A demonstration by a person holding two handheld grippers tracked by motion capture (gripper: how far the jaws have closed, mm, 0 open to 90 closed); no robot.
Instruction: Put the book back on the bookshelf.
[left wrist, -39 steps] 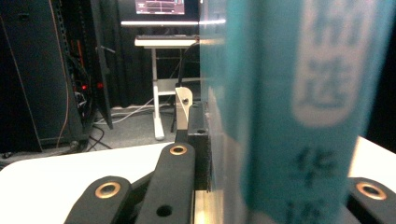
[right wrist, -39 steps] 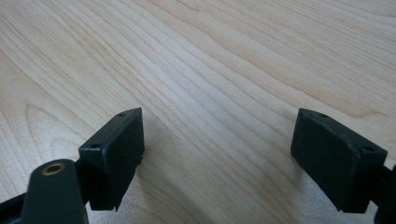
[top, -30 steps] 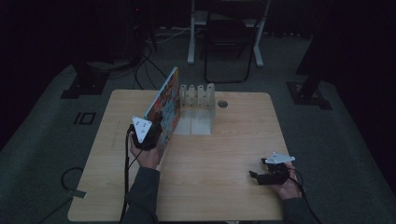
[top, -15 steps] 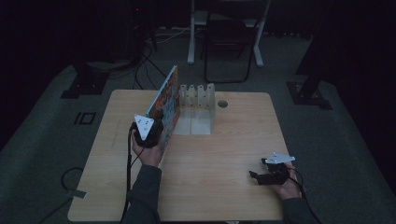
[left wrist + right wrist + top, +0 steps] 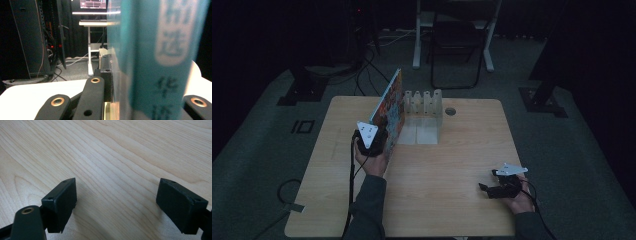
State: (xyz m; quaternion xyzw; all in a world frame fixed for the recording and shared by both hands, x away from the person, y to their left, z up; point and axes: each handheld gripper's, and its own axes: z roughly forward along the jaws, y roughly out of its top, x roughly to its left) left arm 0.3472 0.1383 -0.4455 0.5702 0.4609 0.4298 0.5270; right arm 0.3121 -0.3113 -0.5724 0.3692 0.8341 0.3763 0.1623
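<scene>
Book with a teal spine and a bright multicoloured cover (image 5: 393, 111), thin and flat, stands on edge, tilted, over the left half of the pale wooden table (image 5: 452, 200). Left gripper (image 5: 374, 141) is clamped on the near lower end of this book; the person's left hand (image 5: 371, 159) wraps the gripper body from behind, grey three-cornered plate on top. In the left gripper view the spine of the book (image 5: 160, 60) sits right between the black jaws, blurred by closeness, with pale printed characters on it. One jaw presses its left face; the opposite jaw link shows at the lower right corner.

Just beyond the book's far end, ahead and to the right of the left gripper, stands a translucent white plastic rack with upright dividers (image 5: 424, 102) on a flat base. The book's far end lies beside the rack's left edge; contact cannot be judged in this dim light. A small round hole in the tabletop (image 5: 450, 111) lies just right of the rack.

Right gripper (image 5: 488, 189) is well apart from the book, low at the near right part of the table, held in the right hand (image 5: 517, 200). Its jaws stand wide apart with nothing between them; the right gripper view shows bare wood grain (image 5: 120, 157) between the two black pads, close under them.

Dark floor with cables and a chair frame (image 5: 457, 45) lies beyond the table.
</scene>
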